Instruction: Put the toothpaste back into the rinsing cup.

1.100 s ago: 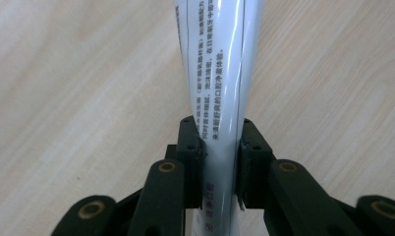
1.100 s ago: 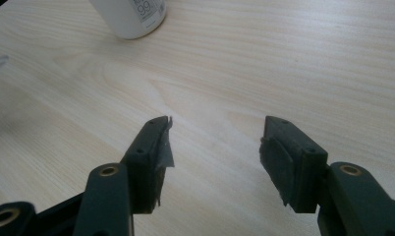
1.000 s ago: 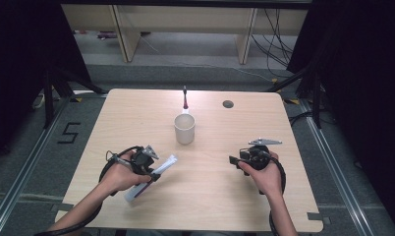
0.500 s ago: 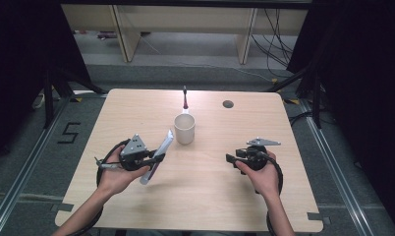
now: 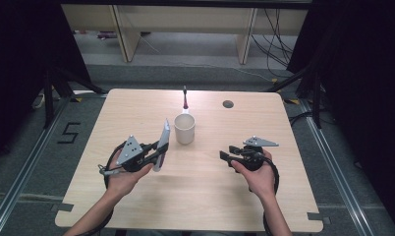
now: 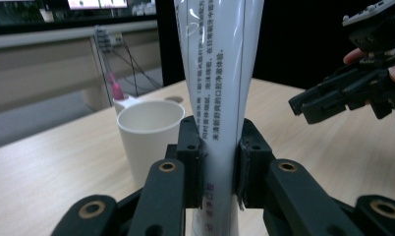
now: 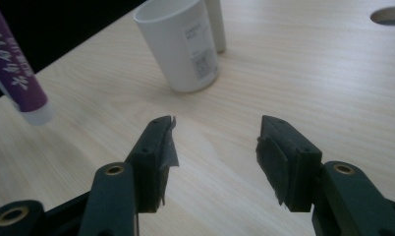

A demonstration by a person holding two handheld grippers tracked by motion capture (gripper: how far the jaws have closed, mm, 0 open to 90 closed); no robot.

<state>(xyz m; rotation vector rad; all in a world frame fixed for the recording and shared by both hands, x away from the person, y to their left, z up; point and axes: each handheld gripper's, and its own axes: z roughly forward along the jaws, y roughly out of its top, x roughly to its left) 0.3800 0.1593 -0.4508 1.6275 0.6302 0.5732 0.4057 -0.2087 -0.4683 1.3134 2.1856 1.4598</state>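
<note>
I see a big wooden worktop (image 5: pixel 136 108) with lots of bare room near every edge. The white cup (image 5: pixel 184 129) stands mid-worktop. My left tongs (image 6: pixel 220 162) pinch the white tube (image 5: pixel 161 143) upright, just beside the cup. My right tongs (image 7: pixel 215 147) are spread wide, holding nothing.

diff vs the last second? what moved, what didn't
The left gripper, shut on the toothpaste tube, swung the tube from lying flat and pointing toward the person to nearly upright, and carried it closer to the white cup. Nothing was newly taken or let go. The right gripper stayed open over the table at its right side; the cup and the toothbrush behind it did not move.
</note>
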